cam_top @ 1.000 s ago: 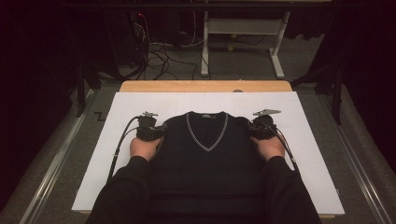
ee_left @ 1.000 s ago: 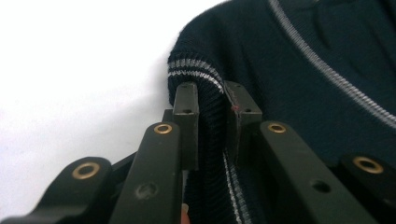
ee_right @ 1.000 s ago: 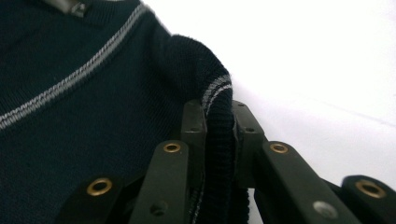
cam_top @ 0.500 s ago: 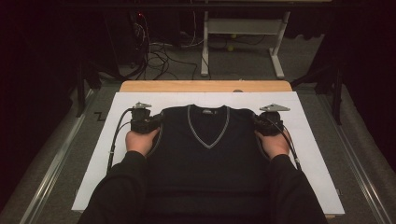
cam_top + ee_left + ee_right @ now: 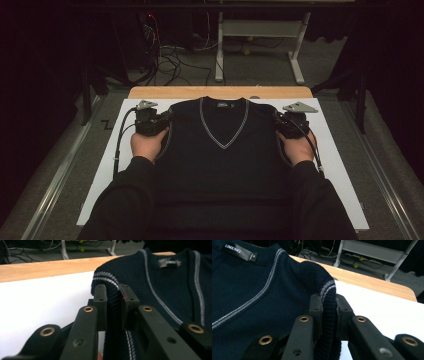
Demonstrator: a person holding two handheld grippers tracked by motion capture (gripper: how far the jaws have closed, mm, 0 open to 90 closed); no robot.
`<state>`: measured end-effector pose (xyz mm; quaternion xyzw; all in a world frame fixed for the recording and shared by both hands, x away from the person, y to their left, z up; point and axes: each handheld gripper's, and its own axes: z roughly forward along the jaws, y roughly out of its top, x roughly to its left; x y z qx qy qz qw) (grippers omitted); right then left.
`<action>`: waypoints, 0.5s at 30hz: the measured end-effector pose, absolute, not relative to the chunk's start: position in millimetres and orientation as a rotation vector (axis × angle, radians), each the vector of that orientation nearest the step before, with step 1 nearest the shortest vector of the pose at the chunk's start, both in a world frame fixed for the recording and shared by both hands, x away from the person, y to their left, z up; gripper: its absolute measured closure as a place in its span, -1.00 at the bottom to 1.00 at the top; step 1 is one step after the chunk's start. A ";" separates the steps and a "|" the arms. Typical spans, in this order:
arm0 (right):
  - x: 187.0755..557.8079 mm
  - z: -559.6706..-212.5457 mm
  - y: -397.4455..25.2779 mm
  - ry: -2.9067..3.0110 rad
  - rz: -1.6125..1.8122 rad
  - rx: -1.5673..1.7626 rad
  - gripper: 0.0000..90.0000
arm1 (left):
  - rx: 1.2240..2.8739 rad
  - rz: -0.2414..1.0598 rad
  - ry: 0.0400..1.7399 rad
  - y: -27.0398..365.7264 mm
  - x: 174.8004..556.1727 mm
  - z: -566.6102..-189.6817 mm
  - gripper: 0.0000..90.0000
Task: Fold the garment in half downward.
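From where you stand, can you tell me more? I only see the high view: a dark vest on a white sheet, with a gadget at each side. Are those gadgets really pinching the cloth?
Observer: Yes. In the left gripper view, the left gripper has its jaws closed on the ribbed armhole edge of the vest.
Operator: And the other side?
Observer: Same there. The right gripper clamps the opposite armhole rib, with the cloth bunched between its jaws.
Operator: Is anything written on the vest?
Observer: The neck label reads LIMENG in white letters.

vest (image 5: 222, 150) on white board (image 5: 340, 155), between grippers
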<state>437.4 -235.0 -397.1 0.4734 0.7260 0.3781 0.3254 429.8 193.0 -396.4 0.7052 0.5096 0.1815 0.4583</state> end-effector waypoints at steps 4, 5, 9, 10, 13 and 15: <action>436.6 -394.5 -234.4 1.906 0.998 1.235 0.77 | 1.749 0.444 1.248 194.2 429.3 -397.3 0.66; 436.6 -394.5 -234.4 1.906 0.998 1.235 0.77 | 1.755 0.443 1.246 193.9 429.0 -398.1 0.66; 430.3 -398.6 -234.3 1.923 1.015 1.225 0.77 | 1.796 0.434 1.228 192.5 423.4 -402.5 0.65; 427.6 -400.3 -234.2 1.931 1.008 1.214 0.77 | 1.794 0.426 1.226 192.9 421.1 -404.6 0.66; 418.3 -405.6 -236.4 1.939 1.021 1.201 0.77 | 1.779 0.400 1.212 196.8 413.3 -411.6 0.65; 411.4 -409.2 -237.4 1.950 1.015 1.179 0.77 | 1.799 0.409 1.193 198.8 407.3 -415.5 0.65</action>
